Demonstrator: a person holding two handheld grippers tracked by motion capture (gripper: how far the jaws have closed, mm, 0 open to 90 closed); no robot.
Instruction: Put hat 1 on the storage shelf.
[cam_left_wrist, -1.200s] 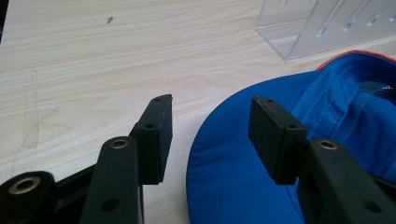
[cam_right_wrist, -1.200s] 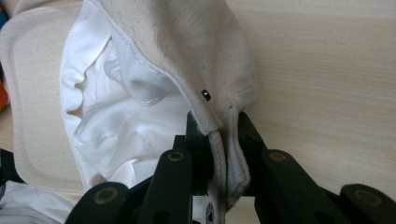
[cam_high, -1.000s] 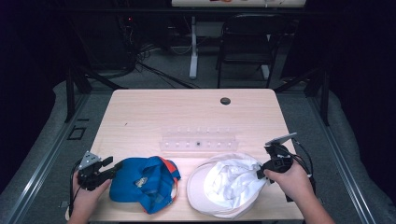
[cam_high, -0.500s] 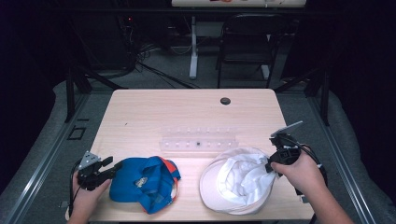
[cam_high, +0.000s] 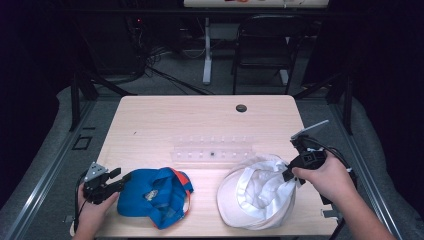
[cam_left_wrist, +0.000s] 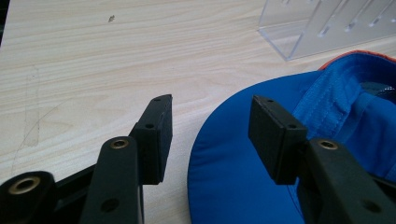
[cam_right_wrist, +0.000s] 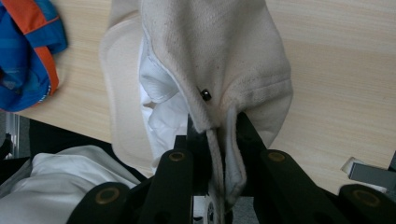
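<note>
A white cap lies upside down at the front right of the table. My right gripper is shut on its rear edge; the cream fabric bunches between the jaws in the right gripper view. At the front left lies a blue cap with orange trim, also upside down. My left gripper stands open at that cap's left edge. In the left gripper view the blue brim sits between and under the two jaws, and I cannot tell if they touch it.
A clear acrylic rack with a row of small pegs stands mid-table, just behind both caps. A round cable hole sits near the far edge. A chair and cables are on the floor beyond the table.
My right gripper has pulled the white cap to the right and lifted its rear edge a little. The left gripper and blue cap have not moved.
</note>
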